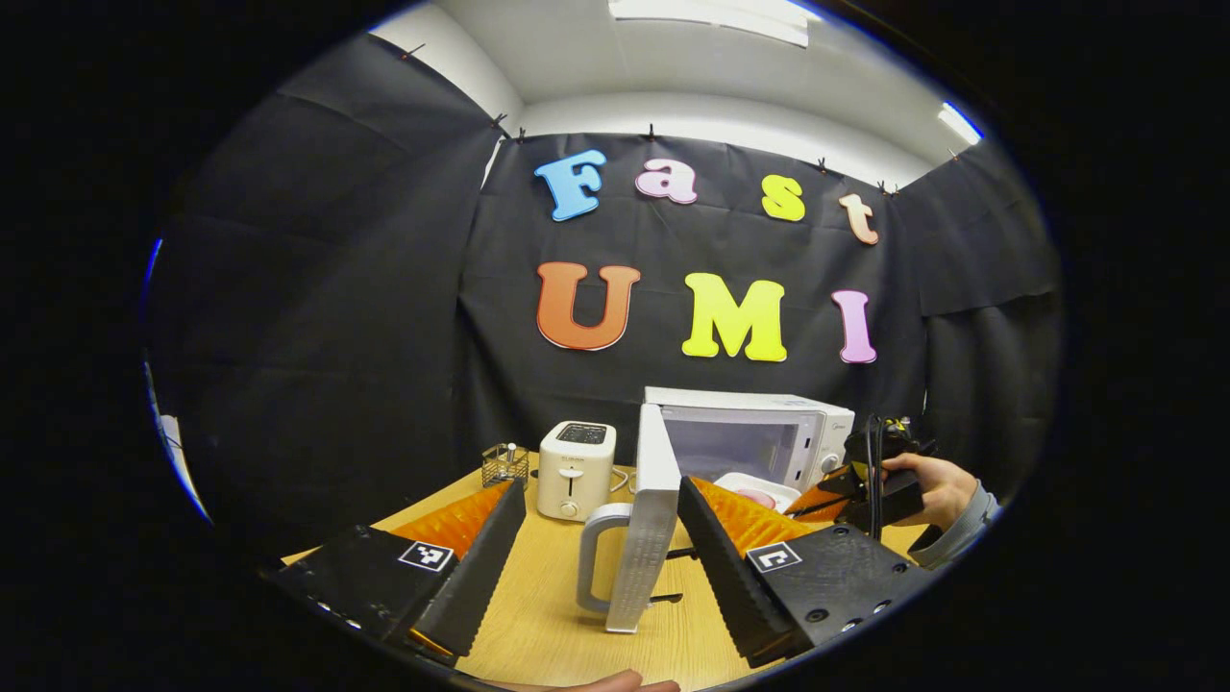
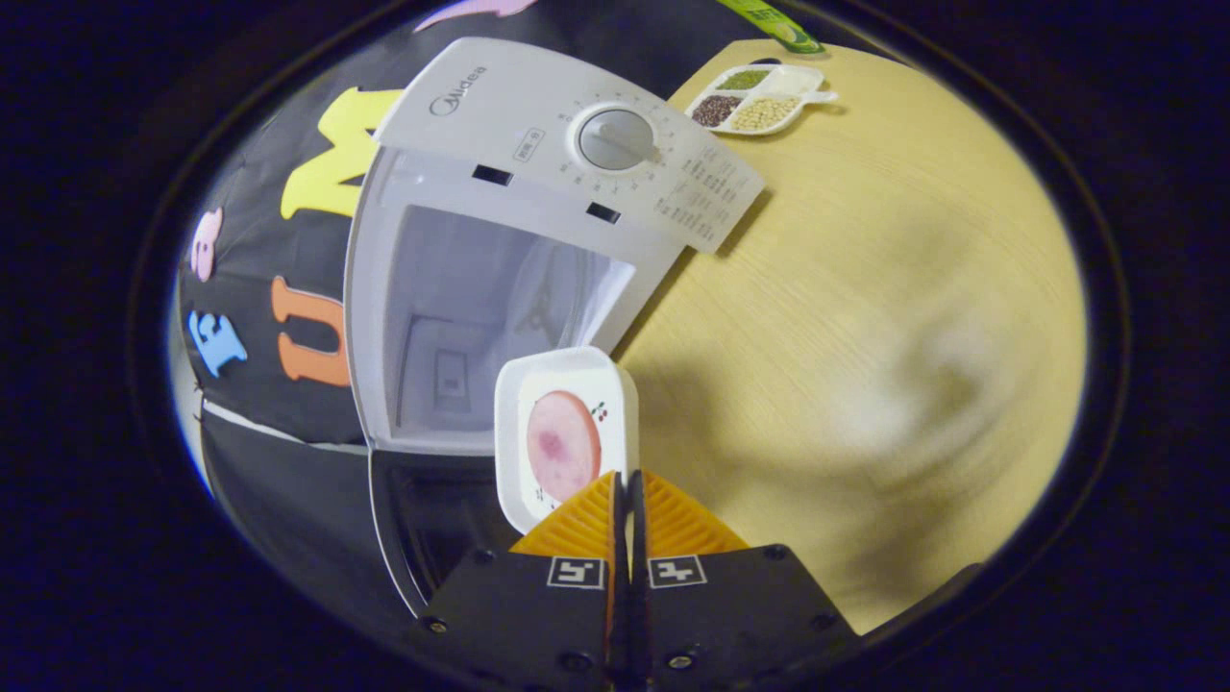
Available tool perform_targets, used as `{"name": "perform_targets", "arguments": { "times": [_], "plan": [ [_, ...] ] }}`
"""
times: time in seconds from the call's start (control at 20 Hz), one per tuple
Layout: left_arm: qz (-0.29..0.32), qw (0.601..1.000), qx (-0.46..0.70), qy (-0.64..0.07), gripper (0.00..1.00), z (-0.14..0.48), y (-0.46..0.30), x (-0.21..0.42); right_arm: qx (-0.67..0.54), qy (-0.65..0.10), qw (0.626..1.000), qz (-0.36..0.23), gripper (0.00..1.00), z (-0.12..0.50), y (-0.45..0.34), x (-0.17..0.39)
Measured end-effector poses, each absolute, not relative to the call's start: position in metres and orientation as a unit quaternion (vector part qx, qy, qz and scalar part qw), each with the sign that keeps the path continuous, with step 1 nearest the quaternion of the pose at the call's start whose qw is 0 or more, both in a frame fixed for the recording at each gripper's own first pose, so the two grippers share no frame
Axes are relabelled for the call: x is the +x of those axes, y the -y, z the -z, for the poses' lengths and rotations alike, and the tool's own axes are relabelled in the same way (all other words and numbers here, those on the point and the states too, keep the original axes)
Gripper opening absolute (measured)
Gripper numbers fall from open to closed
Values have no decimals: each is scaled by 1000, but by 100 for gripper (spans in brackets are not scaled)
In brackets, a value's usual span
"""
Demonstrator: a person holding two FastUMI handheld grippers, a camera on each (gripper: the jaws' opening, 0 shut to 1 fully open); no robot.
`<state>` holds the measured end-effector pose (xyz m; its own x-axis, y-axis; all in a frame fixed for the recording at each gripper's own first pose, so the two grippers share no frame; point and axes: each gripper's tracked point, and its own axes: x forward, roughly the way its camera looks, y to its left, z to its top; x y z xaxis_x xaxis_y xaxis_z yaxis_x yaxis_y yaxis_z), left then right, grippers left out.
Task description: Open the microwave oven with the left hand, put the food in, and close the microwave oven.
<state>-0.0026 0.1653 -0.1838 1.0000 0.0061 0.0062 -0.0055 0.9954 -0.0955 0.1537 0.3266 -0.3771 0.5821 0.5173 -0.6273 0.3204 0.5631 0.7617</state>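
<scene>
Left tongs (image 1: 601,538) were spread wide around the microwave door (image 1: 644,519), fingers not touching it. Right tongs (image 2: 625,509) were pinched tight on the rim of the white food tray (image 2: 565,437), held right at the microwave's (image 2: 480,288) open cavity, probably above the desk (image 2: 865,336).

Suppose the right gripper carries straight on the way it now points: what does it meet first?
Probably nothing before the microwave's open cavity. The right gripper holds the food dish toward that opening; the back wall likely comes first, though depth is unclear.
</scene>
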Motion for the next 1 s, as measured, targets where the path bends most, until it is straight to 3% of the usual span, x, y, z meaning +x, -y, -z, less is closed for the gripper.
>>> {"name": "perform_targets", "arguments": {
  "times": [0.2, 0.45, 0.55, 1.0],
  "plan": [
    [-9, 1000, -19, 6, 95, 191, -166, -1, 513, -346, 785, -41, 4, 375, -343, 204],
    [45, 998, -32, 14, 94, 198, -140, -9, 558, -258, 788, -32, 0, 370, -368, 264],
    [51, 998, -34, 18, 94, 198, -139, -3, 566, -224, 793, -27, 5, 370, -374, 282],
    [53, 998, -23, 10, 95, 202, -140, -10, 530, -170, 831, -18, 7, 381, -387, 312]
  ]
}}
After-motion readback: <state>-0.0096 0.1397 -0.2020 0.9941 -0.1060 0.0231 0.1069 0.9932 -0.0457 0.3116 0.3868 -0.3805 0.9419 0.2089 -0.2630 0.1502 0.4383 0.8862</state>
